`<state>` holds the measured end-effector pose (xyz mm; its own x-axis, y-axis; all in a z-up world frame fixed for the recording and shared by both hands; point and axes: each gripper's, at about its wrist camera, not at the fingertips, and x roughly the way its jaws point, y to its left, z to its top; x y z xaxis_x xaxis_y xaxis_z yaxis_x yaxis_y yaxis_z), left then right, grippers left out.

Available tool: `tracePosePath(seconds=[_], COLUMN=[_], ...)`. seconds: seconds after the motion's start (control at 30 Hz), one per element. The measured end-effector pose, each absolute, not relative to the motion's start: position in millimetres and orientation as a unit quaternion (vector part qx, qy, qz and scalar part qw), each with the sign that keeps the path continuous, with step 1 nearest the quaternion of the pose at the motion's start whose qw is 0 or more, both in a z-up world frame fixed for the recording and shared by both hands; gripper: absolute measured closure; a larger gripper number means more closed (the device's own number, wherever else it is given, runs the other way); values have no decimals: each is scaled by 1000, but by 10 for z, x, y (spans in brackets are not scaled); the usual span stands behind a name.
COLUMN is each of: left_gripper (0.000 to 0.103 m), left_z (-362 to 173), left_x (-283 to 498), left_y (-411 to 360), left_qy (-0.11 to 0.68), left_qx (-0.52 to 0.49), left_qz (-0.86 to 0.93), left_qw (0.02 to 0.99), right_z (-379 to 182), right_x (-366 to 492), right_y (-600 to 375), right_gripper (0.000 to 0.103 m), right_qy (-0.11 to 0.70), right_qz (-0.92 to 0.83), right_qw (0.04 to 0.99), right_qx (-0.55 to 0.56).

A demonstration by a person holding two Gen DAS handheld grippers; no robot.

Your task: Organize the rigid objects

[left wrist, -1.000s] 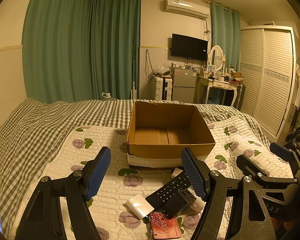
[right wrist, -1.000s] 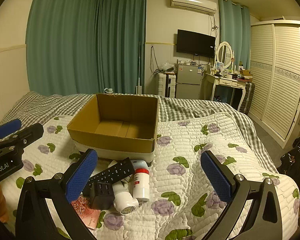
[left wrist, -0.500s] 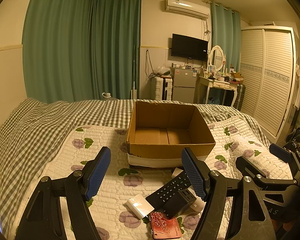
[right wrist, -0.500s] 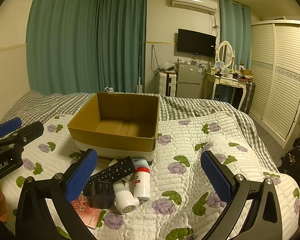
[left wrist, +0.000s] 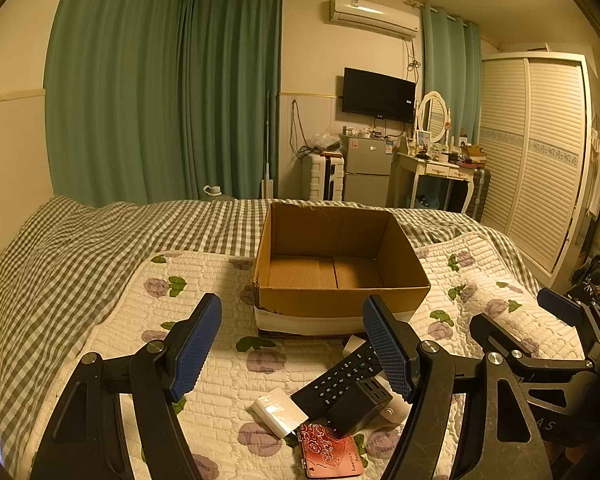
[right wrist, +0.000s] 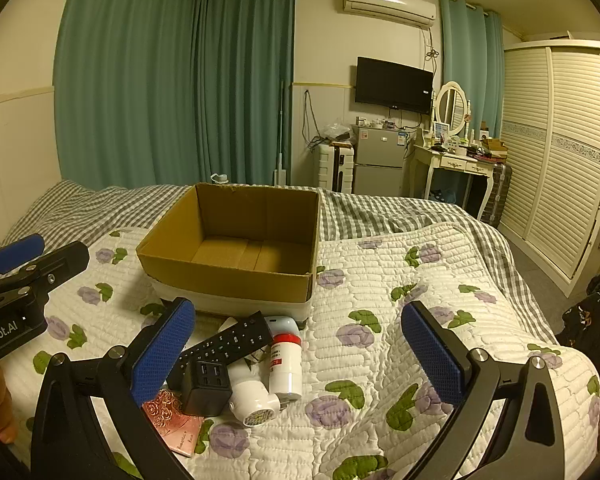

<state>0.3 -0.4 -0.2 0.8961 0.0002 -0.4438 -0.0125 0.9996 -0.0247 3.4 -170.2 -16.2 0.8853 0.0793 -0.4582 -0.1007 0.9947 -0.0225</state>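
An open cardboard box (left wrist: 342, 270) sits on the bed (left wrist: 204, 320), on the flowered quilt toward its middle, with nothing inside. Just in front of the box, toward the bed's near edge, lies a small heap: a black remote (right wrist: 226, 342) leaning over a black charger block (right wrist: 205, 388), 2 white bottles, one with a red cap (right wrist: 286, 364) and one lying on its side (right wrist: 254, 398), a white flat box (left wrist: 279, 412) and a red embossed card (left wrist: 332, 456). The left claw (left wrist: 292, 354) hovers above the heap, fingers spread wide, gripping nothing. The right claw (right wrist: 300, 360) hovers beside it, also spread and bare.
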Motion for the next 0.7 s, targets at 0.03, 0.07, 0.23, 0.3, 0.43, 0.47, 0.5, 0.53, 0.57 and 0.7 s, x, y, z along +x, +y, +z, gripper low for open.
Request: tracePosePath(seconds=[0.03, 0.07, 0.23, 0.3, 0.43, 0.47, 0.5, 0.53, 0.57, 0.7], left_gripper=[27, 27, 27, 27, 27, 27, 27, 27, 27, 27], left_z=[-2, -2, -2, -2, -2, -2, -2, -2, -2, -2], left_x=[3, 2, 3, 2, 3, 3, 3, 3, 3, 2], left_y=[-4, -7, -4, -4, -4, -4, -3, -3, -4, -3], left_qy=[228, 227, 228, 228, 228, 228, 228, 228, 227, 227], left_qx=[-13, -13, -13, -14, -13, -13, -14, -14, -14, -14], left_qz=[3, 3, 3, 3, 3, 3, 3, 3, 3, 3], left_qw=[974, 974, 974, 974, 974, 974, 974, 974, 974, 974], right_z=[-163, -172, -163, -163, -160, -160, -161, -159, -158, -191], right_x=[35, 31, 35, 34, 35, 36, 36, 36, 37, 31], right_y=[-1702, -1700, -1700, -1700, -1699, -1699, -1698, -1698, -1699, -1684], right_gripper=[0, 0, 0, 0, 0, 0, 0, 0, 0, 0], right_qy=[235, 236, 235, 236, 236, 236, 236, 236, 236, 237], right_qz=[47, 47, 47, 47, 47, 47, 46, 47, 47, 47], right_qw=[971, 970, 971, 970, 970, 970, 970, 970, 970, 970], right_qx=[-23, -23, -23, -23, -23, -23, -23, -23, -23, -22])
